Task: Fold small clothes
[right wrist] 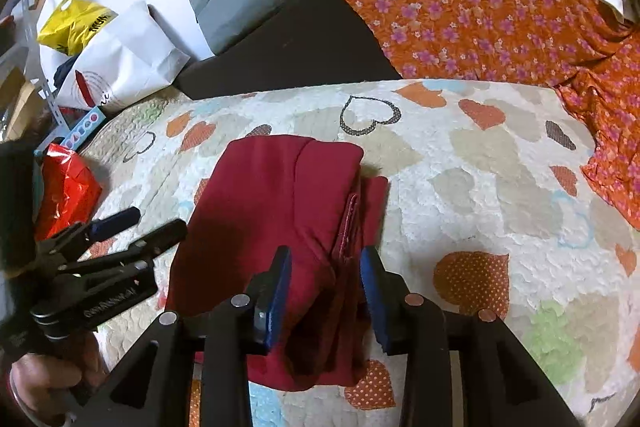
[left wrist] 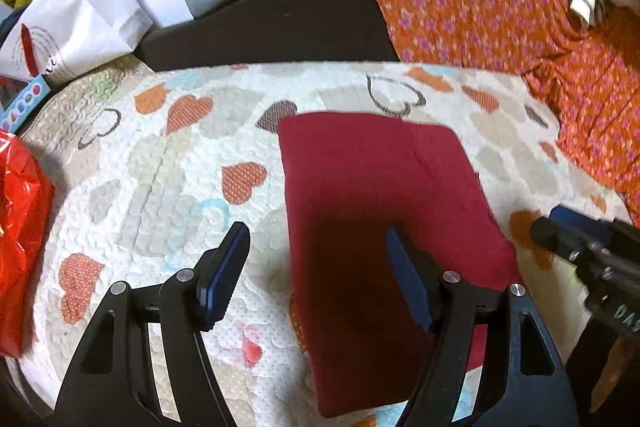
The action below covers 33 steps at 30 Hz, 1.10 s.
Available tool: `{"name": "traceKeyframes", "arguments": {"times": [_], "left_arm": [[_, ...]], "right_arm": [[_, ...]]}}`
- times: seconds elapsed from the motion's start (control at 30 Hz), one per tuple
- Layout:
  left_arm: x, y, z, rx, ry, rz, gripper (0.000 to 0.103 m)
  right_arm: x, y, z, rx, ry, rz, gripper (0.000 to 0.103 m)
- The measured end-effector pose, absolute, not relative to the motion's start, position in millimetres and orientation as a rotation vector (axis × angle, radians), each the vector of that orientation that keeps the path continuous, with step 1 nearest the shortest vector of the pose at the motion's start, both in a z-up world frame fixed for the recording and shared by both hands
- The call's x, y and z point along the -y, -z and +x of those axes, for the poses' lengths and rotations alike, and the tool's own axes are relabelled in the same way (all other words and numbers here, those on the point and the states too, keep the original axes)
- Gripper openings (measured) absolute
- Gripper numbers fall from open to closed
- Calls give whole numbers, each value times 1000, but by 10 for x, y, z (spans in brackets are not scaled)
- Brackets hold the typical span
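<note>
Your heart-print quilt (left wrist: 160,163) covers the bed, with an orange floral cloth (left wrist: 480,7) at its far right. The red garment (left wrist: 372,195) lies near the middle of the quilt, already folded into a narrow layered rectangle, so you seem well along; a last fold or some tidying looks left. Your left gripper (left wrist: 316,267) is spread wide over its left edge, holding nothing. Your right gripper (right wrist: 325,279) is also parted, straddling the garment's near right edge without pinching
</note>
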State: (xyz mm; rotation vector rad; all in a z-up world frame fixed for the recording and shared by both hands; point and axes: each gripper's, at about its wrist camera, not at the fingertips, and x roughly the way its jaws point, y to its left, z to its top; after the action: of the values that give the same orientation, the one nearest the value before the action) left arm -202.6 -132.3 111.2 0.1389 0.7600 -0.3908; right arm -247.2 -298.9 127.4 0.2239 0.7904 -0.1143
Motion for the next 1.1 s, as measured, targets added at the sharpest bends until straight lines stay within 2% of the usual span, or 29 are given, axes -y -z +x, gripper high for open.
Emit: {"name": "traceKeyframes", "arguments": {"times": [0.6, 1.1], "left_arm": [[1327, -1203, -2106, -721, 382, 160, 71], [1357, -1181, -2078, -744, 366, 173, 71]], "right_arm": [[2872, -1235, -2449, -798, 127, 224, 41], [2884, -1202, -2421, -808, 118, 238, 42]]}}
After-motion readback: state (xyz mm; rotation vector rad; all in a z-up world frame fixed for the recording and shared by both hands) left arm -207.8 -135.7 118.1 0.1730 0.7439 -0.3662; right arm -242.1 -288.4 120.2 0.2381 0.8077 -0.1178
